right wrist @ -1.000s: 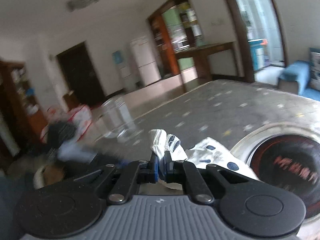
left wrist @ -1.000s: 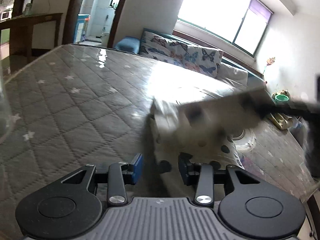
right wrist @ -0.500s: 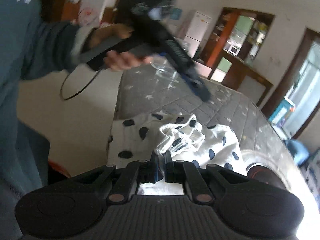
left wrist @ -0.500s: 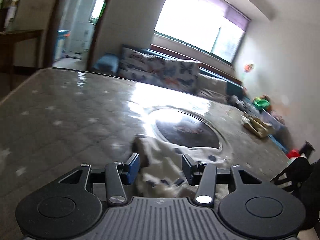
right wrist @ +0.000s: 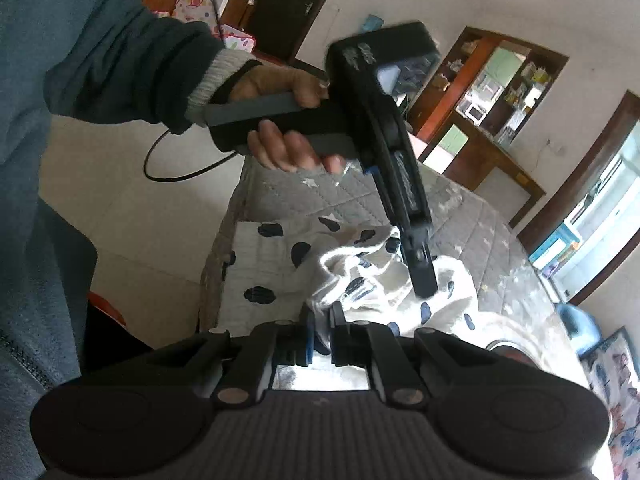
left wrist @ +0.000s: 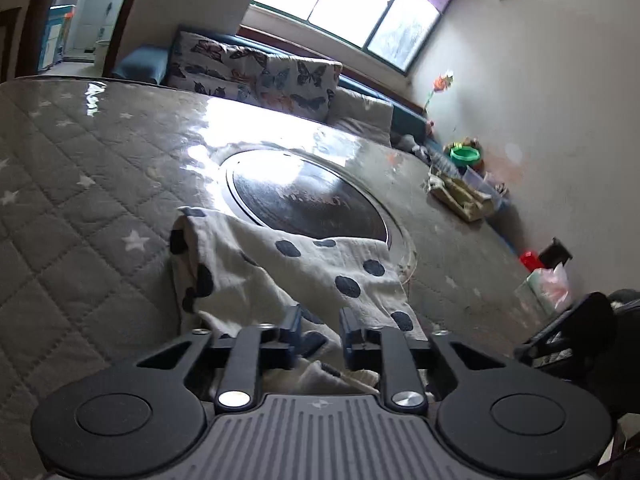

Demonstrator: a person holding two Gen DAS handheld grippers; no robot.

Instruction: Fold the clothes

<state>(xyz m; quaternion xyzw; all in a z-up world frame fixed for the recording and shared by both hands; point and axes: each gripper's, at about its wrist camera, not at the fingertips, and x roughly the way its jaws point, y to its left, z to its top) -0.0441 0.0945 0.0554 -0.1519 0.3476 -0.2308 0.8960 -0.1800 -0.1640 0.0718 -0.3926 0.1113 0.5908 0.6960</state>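
Note:
A white cloth with dark blue spots [left wrist: 312,268] lies rumpled on the grey quilted mattress [left wrist: 80,220], near its edge. My left gripper [left wrist: 318,334] is low over the cloth's near part. Its jaws are closing with a bunched fold of the cloth between the pads. In the right wrist view a person's hand [right wrist: 288,152] holds this left gripper [right wrist: 420,280], whose tip rests on the cloth [right wrist: 272,264]. My right gripper [right wrist: 320,340] is shut on a raised bunch of the same cloth, close to the left one.
A dark round disc [left wrist: 308,200] lies under glossy plastic behind the cloth. A butterfly-print sofa [left wrist: 256,72] runs along the far side. A green bowl [left wrist: 464,155] and a box [left wrist: 460,196] sit at the right. The mattress edge [right wrist: 216,272] drops to pale floor.
The left gripper's jaws have narrowed onto the cloth and it has come closer over it. The right gripper rolled round with its bunch of cloth and now faces the person's hand.

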